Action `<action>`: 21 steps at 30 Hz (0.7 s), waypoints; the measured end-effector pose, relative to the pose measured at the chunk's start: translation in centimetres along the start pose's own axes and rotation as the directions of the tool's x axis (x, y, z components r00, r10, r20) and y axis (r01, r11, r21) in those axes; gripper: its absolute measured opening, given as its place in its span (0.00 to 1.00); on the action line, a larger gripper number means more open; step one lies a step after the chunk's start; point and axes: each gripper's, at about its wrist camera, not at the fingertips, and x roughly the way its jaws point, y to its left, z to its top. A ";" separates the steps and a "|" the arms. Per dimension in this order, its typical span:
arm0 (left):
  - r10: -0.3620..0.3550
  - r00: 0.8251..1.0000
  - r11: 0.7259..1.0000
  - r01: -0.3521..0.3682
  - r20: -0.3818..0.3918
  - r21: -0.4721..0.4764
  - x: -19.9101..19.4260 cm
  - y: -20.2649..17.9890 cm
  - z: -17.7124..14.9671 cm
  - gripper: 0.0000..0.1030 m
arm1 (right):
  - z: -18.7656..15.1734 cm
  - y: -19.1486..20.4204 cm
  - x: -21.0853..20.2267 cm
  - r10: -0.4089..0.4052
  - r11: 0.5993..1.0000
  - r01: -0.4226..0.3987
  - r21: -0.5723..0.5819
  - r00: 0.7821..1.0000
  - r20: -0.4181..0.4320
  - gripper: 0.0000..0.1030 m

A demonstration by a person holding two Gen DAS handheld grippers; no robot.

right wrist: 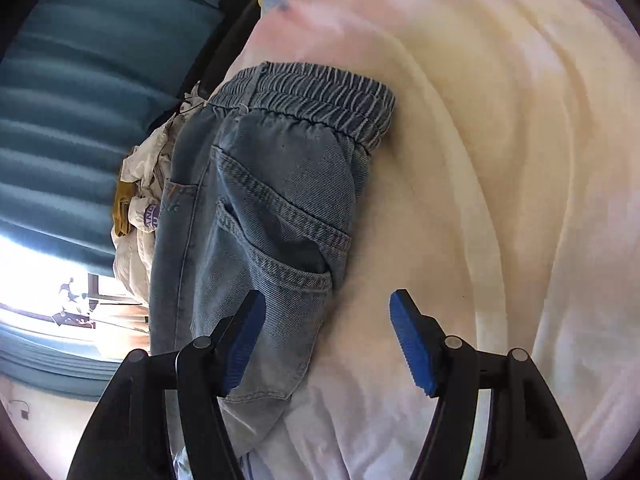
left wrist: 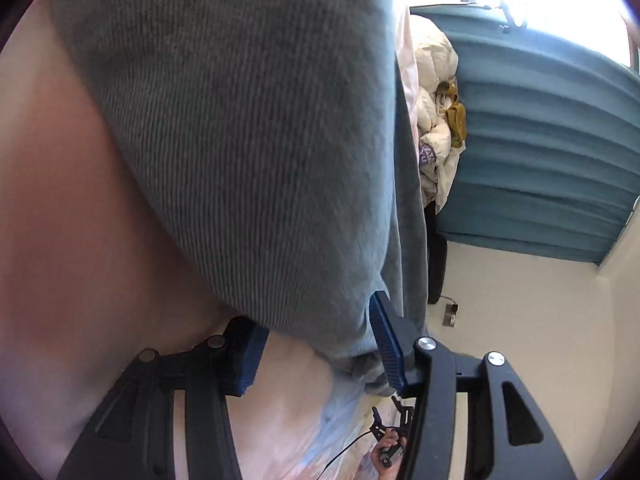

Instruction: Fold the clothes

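Note:
A pair of light blue jeans (right wrist: 272, 208) with an elastic waistband lies folded on a pale pink and cream bedsheet (right wrist: 500, 160). My right gripper (right wrist: 326, 320) is open over the lower edge of the jeans, its left pad (right wrist: 244, 344) on the denim and its right pad over the sheet. In the left wrist view the denim (left wrist: 248, 140) fills most of the frame, very close. My left gripper (left wrist: 316, 344) is open with the denim's edge lying between its blue pads (left wrist: 386, 344). The right gripper (left wrist: 392, 436) shows small, low in the left wrist view.
A heap of white and mustard clothes (left wrist: 438, 120) lies at the bed's far edge, also in the right wrist view (right wrist: 138, 200). A teal curtain (left wrist: 540, 140) hangs behind it, with a bright window (right wrist: 36, 272) and a white wall (left wrist: 520, 340).

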 end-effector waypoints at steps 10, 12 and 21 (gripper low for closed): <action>0.016 0.993 0.993 -0.029 0.114 0.113 2.4 -1.9 1.8 0.24 | 1.9 2.0 5.6 0.113 0.993 -0.114 0.012 0.991 0.076 0.64; 0.035 0.990 0.992 -0.051 0.139 0.113 2.8 -1.8 1.7 0.19 | 1.7 2.7 5.9 0.078 0.997 -0.079 0.003 0.990 0.115 0.64; 0.013 0.978 0.969 -0.065 0.210 0.240 0.1 -6.1 -1.0 0.06 | -0.1 8.6 1.2 -0.075 0.983 0.115 -0.145 0.964 0.255 0.14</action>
